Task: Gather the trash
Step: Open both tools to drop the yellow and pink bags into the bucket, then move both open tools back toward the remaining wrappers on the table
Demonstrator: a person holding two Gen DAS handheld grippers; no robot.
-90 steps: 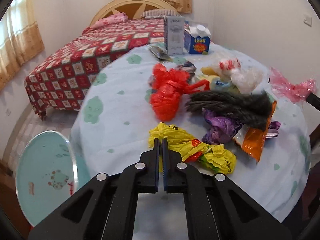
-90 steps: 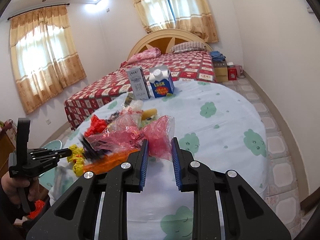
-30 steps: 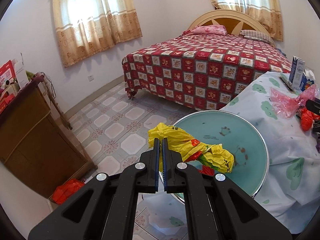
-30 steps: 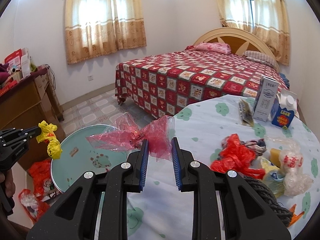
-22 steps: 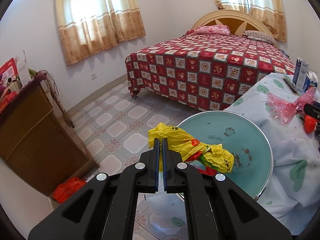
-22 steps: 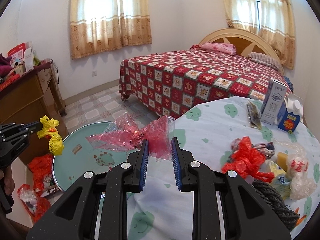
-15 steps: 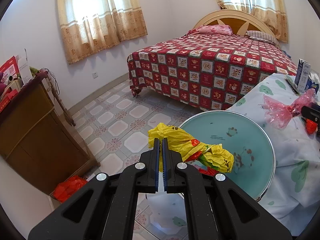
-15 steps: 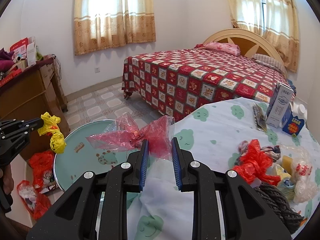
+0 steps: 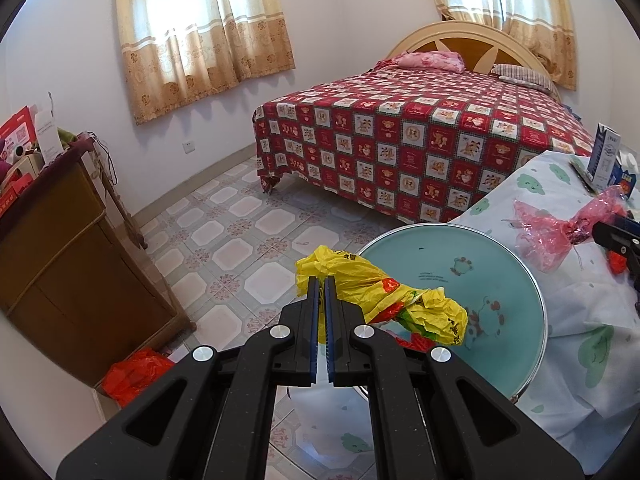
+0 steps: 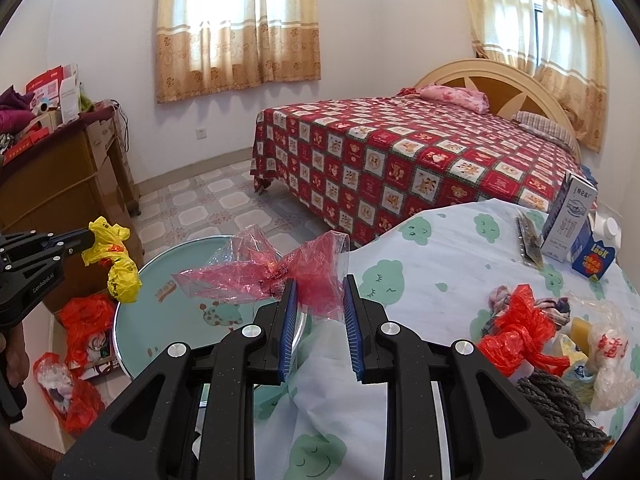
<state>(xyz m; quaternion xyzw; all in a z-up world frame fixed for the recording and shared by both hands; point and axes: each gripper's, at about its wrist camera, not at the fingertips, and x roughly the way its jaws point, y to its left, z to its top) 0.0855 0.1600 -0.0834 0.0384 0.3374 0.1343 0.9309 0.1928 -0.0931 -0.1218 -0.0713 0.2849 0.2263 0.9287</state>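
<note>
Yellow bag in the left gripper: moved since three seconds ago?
Yes. The yellow bag, clamped in the left gripper, swung off the big table, out over the floor.

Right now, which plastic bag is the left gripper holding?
The yellow plastic bag, pinched by the left gripper; the pink plastic bag is in the right gripper.

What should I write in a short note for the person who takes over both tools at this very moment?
Left tool: shut on the crumpled yellow plastic bag, held in the air beside the round teal stool top.
Right tool: shut on the crinkled pink cellophane wrapper, at the edge of the cloth-covered round table.
Done: two pieces are lifted off the table.
Left: drop both; no bin is clearly in view. Red plastic bags lie on the floor beside the stool. Then fetch the red plastic bag, dark rope and other wrappers from the table.
</note>
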